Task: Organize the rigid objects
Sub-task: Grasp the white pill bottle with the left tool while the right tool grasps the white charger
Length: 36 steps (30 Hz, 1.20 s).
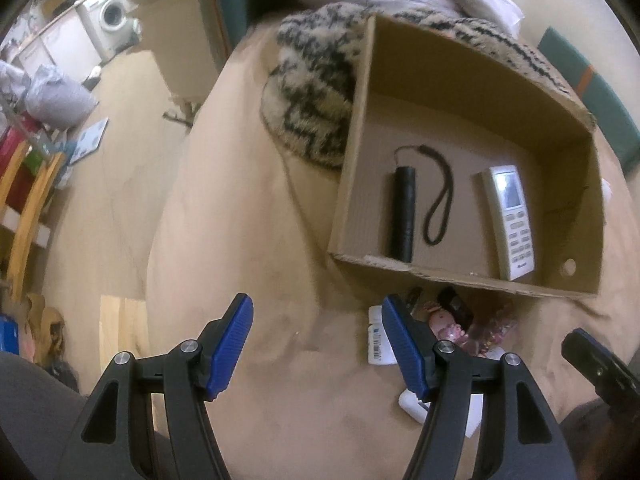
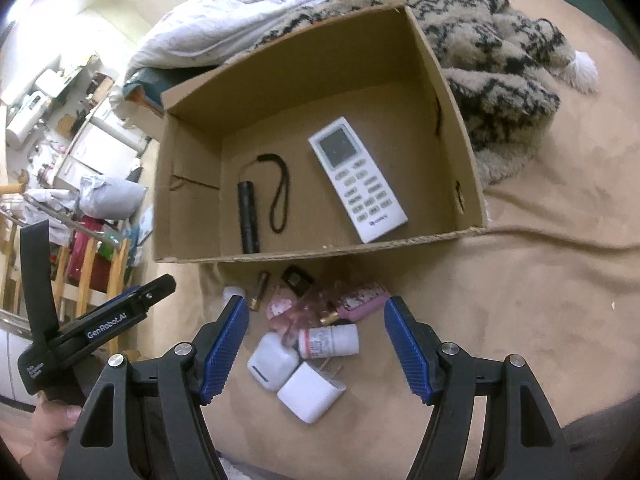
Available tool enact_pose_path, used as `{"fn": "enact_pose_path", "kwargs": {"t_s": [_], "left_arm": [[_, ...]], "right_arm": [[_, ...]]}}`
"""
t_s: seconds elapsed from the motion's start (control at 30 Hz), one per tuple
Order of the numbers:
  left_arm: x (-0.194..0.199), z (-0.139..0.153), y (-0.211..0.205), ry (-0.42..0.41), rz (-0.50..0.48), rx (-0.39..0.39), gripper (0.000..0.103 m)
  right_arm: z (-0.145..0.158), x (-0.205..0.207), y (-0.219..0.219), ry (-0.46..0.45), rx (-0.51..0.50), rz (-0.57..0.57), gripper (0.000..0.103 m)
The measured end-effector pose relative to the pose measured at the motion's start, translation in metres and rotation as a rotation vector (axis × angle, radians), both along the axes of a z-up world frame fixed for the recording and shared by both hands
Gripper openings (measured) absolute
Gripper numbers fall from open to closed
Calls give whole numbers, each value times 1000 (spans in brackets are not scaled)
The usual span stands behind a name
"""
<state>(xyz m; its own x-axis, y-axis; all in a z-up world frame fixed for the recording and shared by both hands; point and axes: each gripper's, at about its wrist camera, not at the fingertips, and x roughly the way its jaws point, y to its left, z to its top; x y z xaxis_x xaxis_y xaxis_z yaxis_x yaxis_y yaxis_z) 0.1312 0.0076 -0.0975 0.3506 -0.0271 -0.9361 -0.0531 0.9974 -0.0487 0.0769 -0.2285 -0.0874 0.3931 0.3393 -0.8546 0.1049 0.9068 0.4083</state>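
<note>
Stood partway through the sorting: one cardboard box (image 2: 192, 184) in the upper middle of the right wrist view, already holding one black flashlight (image 2: 248, 216) with its wrist loop at the box's left and one white remote control (image 2: 358, 180) to the right of it, well apart. Left outside, in a loose heap just below the box's near wall, lower middle of the frame: two white charger blocks (image 2: 294, 380) touching each other, one white pill bottle (image 2: 328, 341) lying on its side, one battery (image 2: 260, 291) for certain and perhaps a second brass-tipped one, one small black item (image 2: 297, 280), and a pink clutter (image 2: 360, 298) too jumbled to count. Another small white bottle (image 1: 378, 334) with a barcode label showed in the left wrist view, lower right of centre.

Right gripper (image 2: 316, 342) hung over the heap, jaws spread wide, holding nothing, the bottle and chargers between the fingers. Left gripper (image 1: 318, 344) likewise gaped wide and empty over bare tan bedding (image 1: 240, 200), beside the heap.

Judged next: lowering onto one piece of the heap, likely the pill bottle, closing across its body without dragging the neighbours, then lifting over the near wall.
</note>
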Motion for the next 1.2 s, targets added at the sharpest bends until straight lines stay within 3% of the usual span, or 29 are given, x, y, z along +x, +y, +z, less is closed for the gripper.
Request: {"fn": "enact_pose_path", "kwargs": {"t_s": [0.23,0.37,0.67,0.8,0.97,1.2], "left_arm": [[8,-27,10,105,60,-41,64],[13,-43,-7,160,-7,-67,64],[20,-66,-36,238,-105,-81,46],[18,-73,-38,279,-130,-81,26],[19,-74,-35,282,-119,-62,25],[18,-70,-17,276,-55,-22,25]], "right_arm": [[-15,8,-8,63,38,-51,74],[-23,13,-9,91,47,-64,74],[-33,16,-6,135,71,-33,74],[-51,11,9,234,82,70,74],[-76,-3,48,357,-20,269,74],[-82,-7,90,313,-210,445,74]]}}
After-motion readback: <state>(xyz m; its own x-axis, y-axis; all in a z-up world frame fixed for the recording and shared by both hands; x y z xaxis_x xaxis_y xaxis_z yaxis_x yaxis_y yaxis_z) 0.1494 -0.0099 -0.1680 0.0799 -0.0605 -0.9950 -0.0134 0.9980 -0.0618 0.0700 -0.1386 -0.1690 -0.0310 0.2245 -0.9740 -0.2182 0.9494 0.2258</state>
